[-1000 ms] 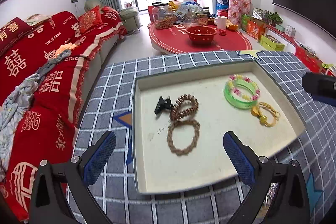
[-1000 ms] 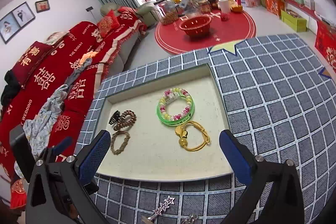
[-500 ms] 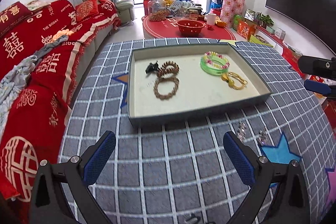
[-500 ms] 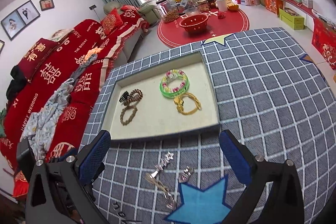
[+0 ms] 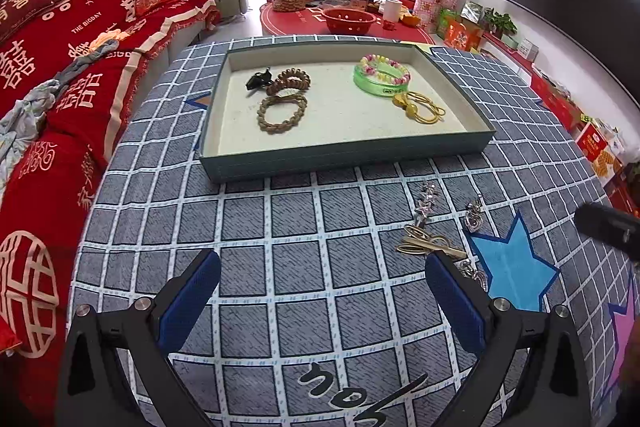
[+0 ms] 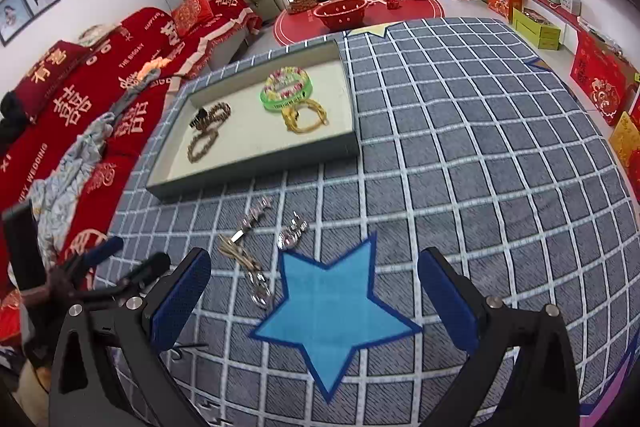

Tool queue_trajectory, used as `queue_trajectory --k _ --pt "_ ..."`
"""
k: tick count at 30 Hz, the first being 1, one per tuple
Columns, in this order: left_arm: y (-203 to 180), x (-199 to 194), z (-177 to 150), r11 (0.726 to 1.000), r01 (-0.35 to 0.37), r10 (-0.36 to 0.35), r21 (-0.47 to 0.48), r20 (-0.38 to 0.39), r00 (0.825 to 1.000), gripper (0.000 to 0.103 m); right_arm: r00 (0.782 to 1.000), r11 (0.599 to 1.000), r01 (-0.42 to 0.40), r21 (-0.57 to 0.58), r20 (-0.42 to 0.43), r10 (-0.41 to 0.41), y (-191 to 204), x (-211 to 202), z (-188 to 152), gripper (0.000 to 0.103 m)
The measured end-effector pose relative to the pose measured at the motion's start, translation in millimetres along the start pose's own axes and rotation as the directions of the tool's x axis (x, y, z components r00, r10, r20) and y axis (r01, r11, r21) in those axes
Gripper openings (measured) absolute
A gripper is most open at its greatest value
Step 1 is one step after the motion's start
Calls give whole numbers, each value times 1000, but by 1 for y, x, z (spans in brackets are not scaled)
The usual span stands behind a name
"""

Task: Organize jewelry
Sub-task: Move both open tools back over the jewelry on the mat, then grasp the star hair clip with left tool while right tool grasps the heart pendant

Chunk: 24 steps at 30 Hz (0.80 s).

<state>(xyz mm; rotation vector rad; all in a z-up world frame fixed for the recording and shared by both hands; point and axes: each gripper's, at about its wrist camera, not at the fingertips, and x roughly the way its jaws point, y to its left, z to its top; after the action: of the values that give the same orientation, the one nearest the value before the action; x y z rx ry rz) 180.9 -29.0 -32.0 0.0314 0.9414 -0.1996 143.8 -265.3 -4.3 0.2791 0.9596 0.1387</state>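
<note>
Now both claws, left [image 5: 322, 301] and right [image 6: 314, 293], are wide apart and hold nothing. Loose clips [image 6: 245, 229] lie on the table before the tray [image 6: 256, 175]: light, thin, slippery; pinch one across its middle.

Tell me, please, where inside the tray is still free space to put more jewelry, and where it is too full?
In the tray, the bare patch is the near strip along the front wall, below the braided bracelet and the gold bracelet; a narrower gap runs between those two. The far half is crowded: black clip, brown beads, green bangle.
</note>
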Motion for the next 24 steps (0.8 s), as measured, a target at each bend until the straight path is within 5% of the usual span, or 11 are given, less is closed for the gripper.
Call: queue_trajectory --k 17,22,24 --pt "-31 39 26 989 69 -64 133 -44 997 103 998 977 14 -214 -53 -26 38 24 -56 102" --pt "-46 52 28 982 72 -62 176 -63 996 103 999 979 14 -202 -46 -24 39 28 -62 96" --pt "-50 55 29 980 68 -58 184 -64 996 103 999 979 18 -201 -38 -26 40 29 -63 82"
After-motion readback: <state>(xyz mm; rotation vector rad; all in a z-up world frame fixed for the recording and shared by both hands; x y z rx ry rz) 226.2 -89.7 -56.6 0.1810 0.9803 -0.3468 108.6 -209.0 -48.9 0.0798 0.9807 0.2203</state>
